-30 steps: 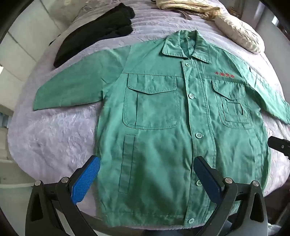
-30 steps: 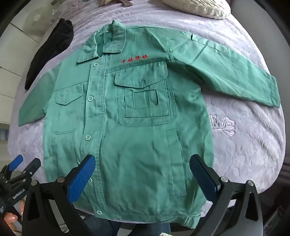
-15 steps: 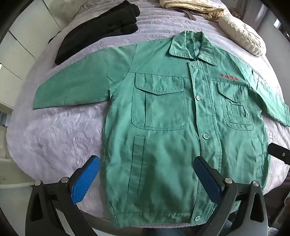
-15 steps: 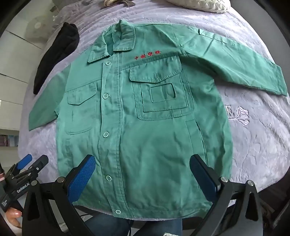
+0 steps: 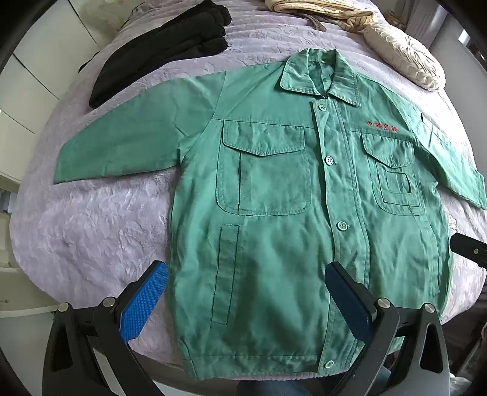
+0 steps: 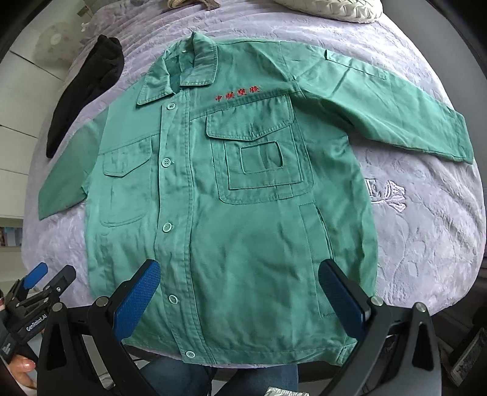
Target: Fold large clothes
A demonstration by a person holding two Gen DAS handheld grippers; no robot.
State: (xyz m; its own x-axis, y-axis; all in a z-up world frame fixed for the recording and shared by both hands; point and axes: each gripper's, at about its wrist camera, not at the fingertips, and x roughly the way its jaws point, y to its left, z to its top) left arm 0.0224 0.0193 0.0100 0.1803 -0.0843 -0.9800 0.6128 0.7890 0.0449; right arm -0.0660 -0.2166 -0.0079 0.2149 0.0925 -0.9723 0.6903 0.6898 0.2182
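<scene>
A green button-up work jacket [image 5: 274, 213] lies flat, front up, on the lavender bedspread [image 5: 91, 228], sleeves spread to both sides, collar at the far end. It also shows in the right wrist view [image 6: 243, 213]. My left gripper [image 5: 246, 301] is open and empty, hovering above the jacket's lower left part near the hem. My right gripper [image 6: 240, 298] is open and empty above the lower right part near the hem. The left gripper also shows at the lower left of the right wrist view [image 6: 39, 289].
A black garment [image 5: 161, 48] lies at the far left of the bed. A cream cushion [image 5: 404, 58] and a beige striped cloth [image 5: 319, 9] lie at the far end. The bed's near edge runs just below the hem.
Both grippers have moved in closer over the jacket, which now fills more of each view. The jacket itself has not moved, and both grippers stay open.
</scene>
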